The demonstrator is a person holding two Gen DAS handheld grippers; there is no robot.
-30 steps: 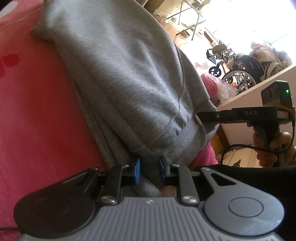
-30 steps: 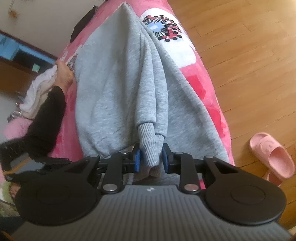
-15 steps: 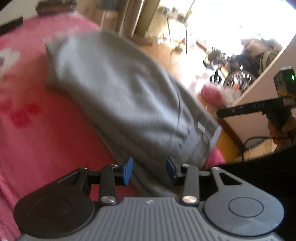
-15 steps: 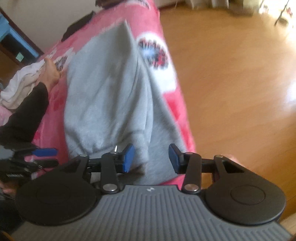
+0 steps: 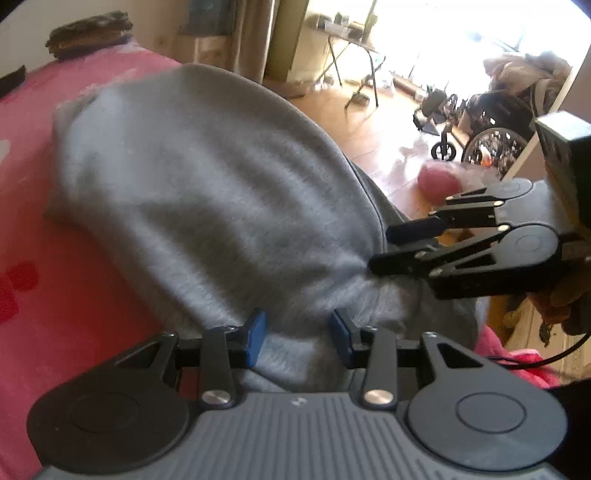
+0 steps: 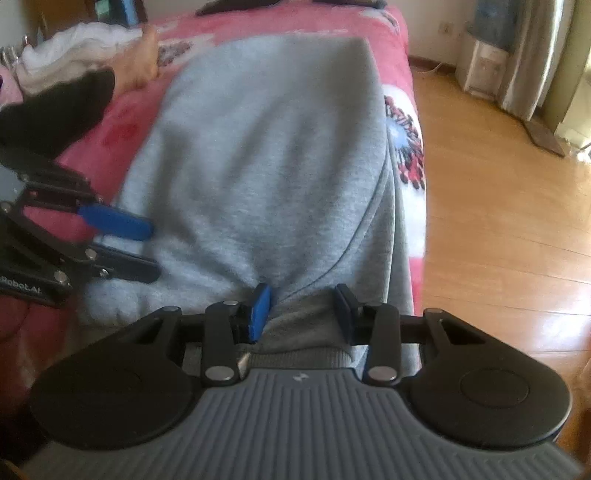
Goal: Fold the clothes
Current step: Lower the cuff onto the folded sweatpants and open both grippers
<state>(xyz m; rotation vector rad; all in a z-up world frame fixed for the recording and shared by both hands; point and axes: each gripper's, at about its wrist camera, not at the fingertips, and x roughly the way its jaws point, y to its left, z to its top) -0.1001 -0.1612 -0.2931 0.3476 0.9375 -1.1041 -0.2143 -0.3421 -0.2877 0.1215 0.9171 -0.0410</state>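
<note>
Grey sweatshirt spread on pink bedcover; right gripper parted over its hem; wooden floor beside.

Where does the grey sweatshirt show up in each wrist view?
Left wrist view: the grey fleece sweatshirt fills the centre, running from the left claw toward the far bed end.
Right wrist view: it fills the centre, above the right claw.
Shared landmark: the pink patterned bedspread beneath it.

A pink bed carries the grey sweatshirt and seemingly white laundry.
</note>
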